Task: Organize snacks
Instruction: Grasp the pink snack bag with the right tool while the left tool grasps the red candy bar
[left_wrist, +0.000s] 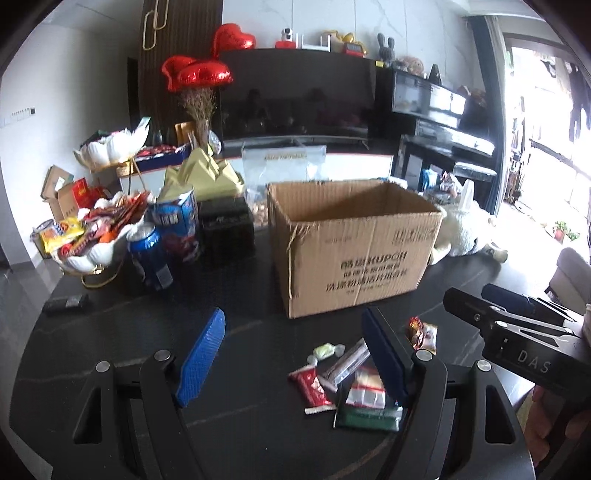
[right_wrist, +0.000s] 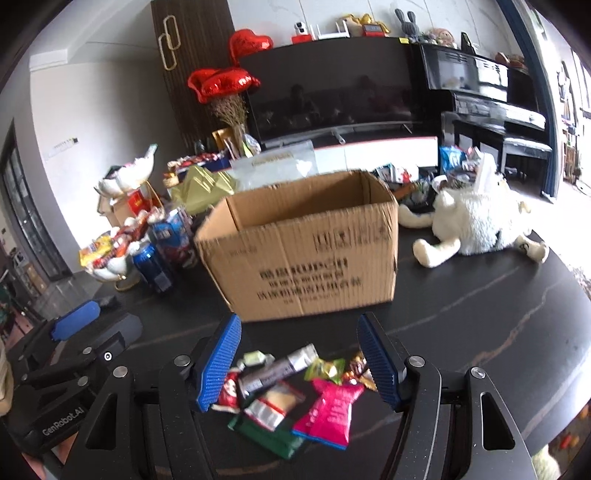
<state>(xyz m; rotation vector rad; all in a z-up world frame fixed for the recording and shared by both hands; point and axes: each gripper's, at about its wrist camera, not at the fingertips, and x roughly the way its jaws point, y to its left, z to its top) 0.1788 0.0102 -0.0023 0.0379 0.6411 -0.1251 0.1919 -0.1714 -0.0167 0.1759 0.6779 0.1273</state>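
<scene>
Both hand-held grippers, left and right, hanging jaws apart over snack pile near cardboard box; pink packet showing only in right view.

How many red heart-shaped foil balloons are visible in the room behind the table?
3: one red heart-shaped foil balloon highest, beside the dark television, and two lower, overlapping above the dried flowers. More may be hidden behind these.
</scene>
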